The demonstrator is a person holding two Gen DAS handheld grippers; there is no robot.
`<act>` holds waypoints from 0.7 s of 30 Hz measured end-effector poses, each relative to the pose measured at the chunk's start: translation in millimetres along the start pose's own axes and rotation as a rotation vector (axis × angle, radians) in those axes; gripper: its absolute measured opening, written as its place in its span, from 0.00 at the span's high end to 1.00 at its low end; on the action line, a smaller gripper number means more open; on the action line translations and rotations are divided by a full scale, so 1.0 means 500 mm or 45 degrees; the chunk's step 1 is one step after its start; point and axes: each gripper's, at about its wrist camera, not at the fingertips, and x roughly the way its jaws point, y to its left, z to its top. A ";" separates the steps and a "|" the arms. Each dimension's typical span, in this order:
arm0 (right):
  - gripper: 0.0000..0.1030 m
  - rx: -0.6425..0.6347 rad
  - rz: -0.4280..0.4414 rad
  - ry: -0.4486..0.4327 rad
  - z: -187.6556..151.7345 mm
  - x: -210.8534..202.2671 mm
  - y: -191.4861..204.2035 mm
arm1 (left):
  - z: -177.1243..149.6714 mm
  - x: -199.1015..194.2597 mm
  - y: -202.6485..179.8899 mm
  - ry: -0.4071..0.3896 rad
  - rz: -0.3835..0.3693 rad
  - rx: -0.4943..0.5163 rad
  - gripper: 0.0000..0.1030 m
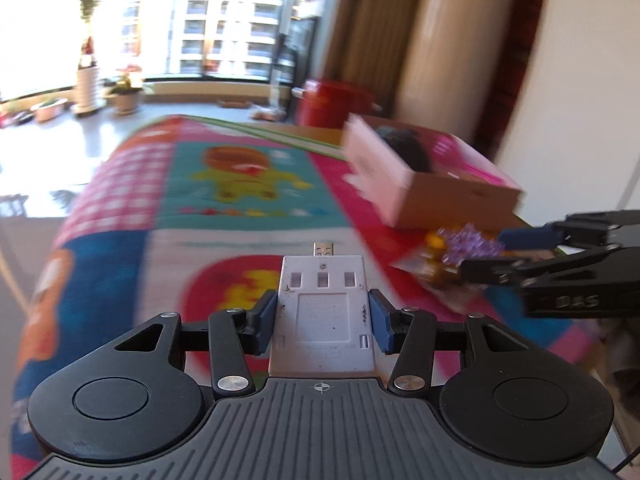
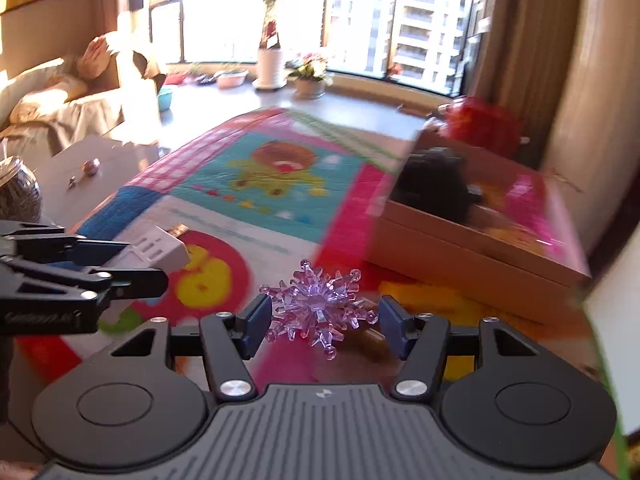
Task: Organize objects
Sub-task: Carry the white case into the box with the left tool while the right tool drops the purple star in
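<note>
My left gripper [image 1: 322, 305] is shut on a flat white charger [image 1: 324, 316] with a small metal plug at its front, held above the colourful cartoon cloth [image 1: 240, 200]. In the right wrist view the left gripper [image 2: 144, 264] comes in from the left with the charger [image 2: 160, 246]. The blue pads of my right gripper [image 2: 326, 316] close on a clear purple snowflake ornament [image 2: 316, 308]. From the left wrist view, the right gripper [image 1: 482, 254] and the snowflake [image 1: 468, 246] are at the right. An open cardboard box [image 2: 472, 256] with pink sides holds a black object [image 2: 432, 188].
The box [image 1: 440, 196] stands at the cloth's far right, with a red container [image 1: 336, 104] behind it. A small yellowish packet [image 1: 430, 268] lies under the snowflake. A sofa [image 2: 60, 108] and a white low table [image 2: 100, 156] are at the left. Potted plants [image 2: 308, 76] line the window.
</note>
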 end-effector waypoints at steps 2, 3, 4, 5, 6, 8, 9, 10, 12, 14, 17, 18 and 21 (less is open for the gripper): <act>0.43 0.033 -0.029 -0.022 -0.023 -0.038 -0.040 | 0.011 0.015 -0.038 0.020 -0.055 0.047 0.49; 0.43 0.050 -0.045 -0.030 -0.032 -0.053 -0.058 | 0.020 0.023 -0.058 0.023 -0.080 0.072 0.49; 0.43 0.067 -0.065 -0.036 -0.041 -0.065 -0.076 | 0.034 0.032 -0.079 0.022 -0.103 0.100 0.49; 0.43 0.084 -0.086 -0.044 -0.051 -0.077 -0.092 | 0.048 0.041 -0.098 0.015 -0.122 0.128 0.49; 0.43 0.094 -0.105 -0.052 -0.058 -0.086 -0.105 | 0.067 0.051 -0.120 0.001 -0.142 0.163 0.49; 0.43 0.113 -0.142 -0.076 -0.076 -0.099 -0.127 | 0.112 0.076 -0.163 -0.043 -0.164 0.240 0.49; 0.43 0.123 -0.152 -0.086 -0.082 -0.103 -0.137 | 0.139 0.094 -0.186 -0.070 -0.168 0.276 0.49; 0.43 0.136 -0.156 -0.096 -0.087 -0.106 -0.147 | 0.164 0.113 -0.204 -0.094 -0.174 0.297 0.49; 0.43 0.168 -0.160 -0.107 -0.095 -0.104 -0.164 | 0.219 0.160 -0.229 -0.156 -0.210 0.292 0.48; 0.43 0.198 -0.159 -0.110 -0.102 -0.101 -0.177 | 0.259 0.214 -0.243 -0.195 -0.232 0.261 0.48; 0.43 0.228 -0.163 -0.097 -0.108 -0.094 -0.189 | 0.289 0.300 -0.253 -0.083 -0.165 0.237 0.50; 0.43 0.231 -0.165 -0.095 -0.112 -0.093 -0.192 | 0.288 0.316 -0.251 -0.065 -0.160 0.234 0.50; 0.43 0.235 -0.178 -0.087 -0.120 -0.086 -0.199 | 0.269 0.316 -0.235 -0.096 -0.152 0.222 0.50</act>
